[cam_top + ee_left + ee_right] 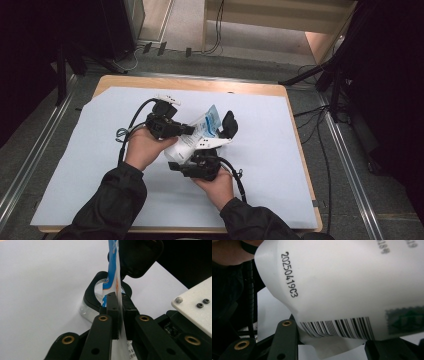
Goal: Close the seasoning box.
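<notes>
Clamped tight, the left gripper pinches the thin sealed edge of a white plastic pouch between its black pads, and the blue and orange print of the pouch rises straight up out of them. Beyond that edge in the left gripper view stands one broad black jaw of the right gripper.

Seen from the high view, the left gripper comes in from the left and the right gripper from below, and the pouch is held up between them over the middle of the table. The right gripper's jaws grasp the body of the pouch from both sides (barcode and a printed date code face its camera).

Under both hands lies a pale blue sheet that covers most of the wooden table.
</notes>
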`<state>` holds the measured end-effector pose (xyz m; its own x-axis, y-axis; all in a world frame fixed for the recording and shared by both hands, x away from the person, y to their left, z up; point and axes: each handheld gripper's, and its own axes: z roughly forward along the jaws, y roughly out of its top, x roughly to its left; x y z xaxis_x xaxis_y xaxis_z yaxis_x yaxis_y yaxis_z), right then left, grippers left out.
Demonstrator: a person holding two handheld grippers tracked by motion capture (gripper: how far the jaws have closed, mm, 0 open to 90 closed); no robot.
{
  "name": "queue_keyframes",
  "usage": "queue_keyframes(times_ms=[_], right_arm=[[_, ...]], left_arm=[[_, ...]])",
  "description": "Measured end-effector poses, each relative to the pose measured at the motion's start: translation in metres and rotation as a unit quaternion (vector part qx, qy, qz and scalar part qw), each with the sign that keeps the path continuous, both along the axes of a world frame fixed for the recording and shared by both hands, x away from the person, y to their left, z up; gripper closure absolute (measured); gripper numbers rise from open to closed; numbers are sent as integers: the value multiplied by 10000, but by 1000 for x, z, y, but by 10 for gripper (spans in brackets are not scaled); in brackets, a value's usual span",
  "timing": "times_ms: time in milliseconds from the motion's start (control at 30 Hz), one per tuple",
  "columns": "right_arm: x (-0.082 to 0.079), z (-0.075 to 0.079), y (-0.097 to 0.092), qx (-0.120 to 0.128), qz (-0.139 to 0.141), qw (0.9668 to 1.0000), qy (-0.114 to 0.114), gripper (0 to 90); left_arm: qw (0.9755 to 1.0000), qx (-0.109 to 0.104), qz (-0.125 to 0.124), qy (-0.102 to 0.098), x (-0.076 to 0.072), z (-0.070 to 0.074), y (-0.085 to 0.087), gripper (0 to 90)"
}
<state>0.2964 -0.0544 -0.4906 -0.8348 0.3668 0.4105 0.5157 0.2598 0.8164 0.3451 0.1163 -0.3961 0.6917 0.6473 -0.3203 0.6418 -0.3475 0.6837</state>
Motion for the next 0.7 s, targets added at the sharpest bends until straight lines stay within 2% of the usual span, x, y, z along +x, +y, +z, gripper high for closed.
queue_keyframes(times_ms=[100,567,700], right_arm=[[1,-1,0,14,8,10000,40,605],[3,-2,-3,-12,-27,10000,50,600],[3,-2,-3,-24,-52,10000,53,579]], left_arm=[[10000,73,9,-6,0,-1,-2,900],[10000,24,40,-36,2,-2,-5,900],[9999,16,130,6,3,-3,-6,900]])
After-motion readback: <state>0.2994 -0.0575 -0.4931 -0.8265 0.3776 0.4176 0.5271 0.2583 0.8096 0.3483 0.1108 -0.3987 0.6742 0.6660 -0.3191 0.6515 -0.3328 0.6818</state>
